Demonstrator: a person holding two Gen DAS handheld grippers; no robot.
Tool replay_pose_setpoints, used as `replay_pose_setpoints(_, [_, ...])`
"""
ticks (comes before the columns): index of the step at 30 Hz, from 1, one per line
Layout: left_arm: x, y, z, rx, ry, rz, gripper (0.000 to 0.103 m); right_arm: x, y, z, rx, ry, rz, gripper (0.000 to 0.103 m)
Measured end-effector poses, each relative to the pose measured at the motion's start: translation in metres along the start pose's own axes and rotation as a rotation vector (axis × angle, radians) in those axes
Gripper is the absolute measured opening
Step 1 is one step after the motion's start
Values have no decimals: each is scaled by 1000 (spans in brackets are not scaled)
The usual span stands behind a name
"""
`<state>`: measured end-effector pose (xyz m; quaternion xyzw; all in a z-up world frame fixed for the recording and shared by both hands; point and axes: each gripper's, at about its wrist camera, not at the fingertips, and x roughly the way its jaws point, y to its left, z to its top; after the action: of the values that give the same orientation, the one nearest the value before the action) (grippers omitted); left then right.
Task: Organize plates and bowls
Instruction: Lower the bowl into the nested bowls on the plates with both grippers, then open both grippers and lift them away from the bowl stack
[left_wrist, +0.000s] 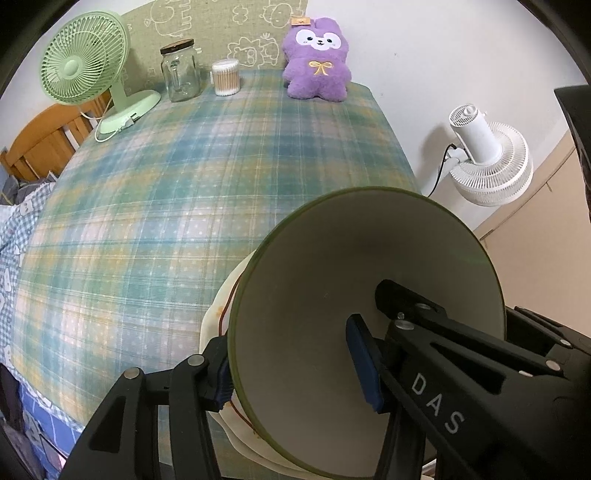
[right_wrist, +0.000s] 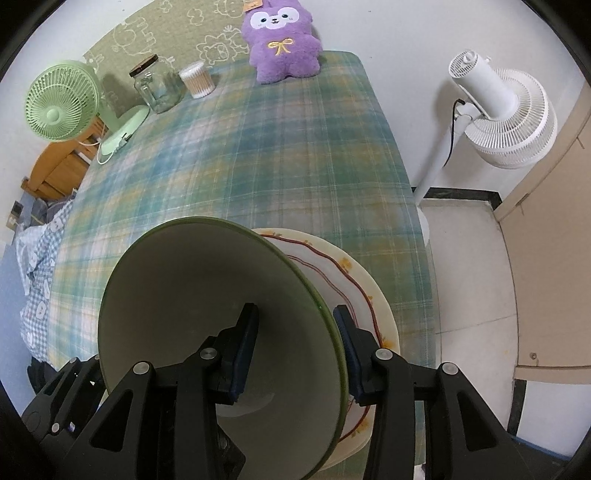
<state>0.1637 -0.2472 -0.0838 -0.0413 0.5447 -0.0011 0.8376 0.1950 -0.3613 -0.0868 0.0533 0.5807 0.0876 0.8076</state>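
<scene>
A wide bowl (left_wrist: 332, 258) (right_wrist: 192, 280) with a green rim and a cream inside sits on a stack of cream plates (left_wrist: 218, 317) (right_wrist: 369, 280) edged with a red wavy line, at the near right corner of the table. My left gripper (left_wrist: 291, 350) straddles the bowl's left wall, one finger outside the rim and one inside, shut on it. My right gripper (right_wrist: 295, 314) grips the opposite wall the same way, its right pad against the outer side. The bowl hides most of the plates.
On the plaid tablecloth (left_wrist: 166, 206) at the far edge stand a green desk fan (left_wrist: 85, 55), a glass jar (left_wrist: 179, 70), a tub of cotton swabs (left_wrist: 226, 77) and a purple plush toy (left_wrist: 316, 59). A white floor fan (right_wrist: 495, 107) stands right of the table.
</scene>
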Motion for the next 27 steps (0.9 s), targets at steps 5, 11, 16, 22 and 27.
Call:
replay_pose_setpoints(5, [0, -1, 0, 14, 4, 1, 63, -1, -2, -2, 3, -3, 15, 49])
replay_pose_setpoints(11, [-3, -2, 0, 33, -9, 7, 71, -6, 1, -3, -1, -23, 10, 57])
replay_pose_setpoints(16, [-13, -1, 4, 42, -48, 18, 78, -20, -1, -3, 10, -77, -17, 71])
replay_pose_setpoints(22, [-30, 3, 7, 47, -99, 30, 80, -40, 1, -1, 6, -138, -28, 71])
replay_pose_setpoints(27, [-51, 11, 11, 50, -167, 21, 80, -62, 9, 0, -7, -213, -53, 71])
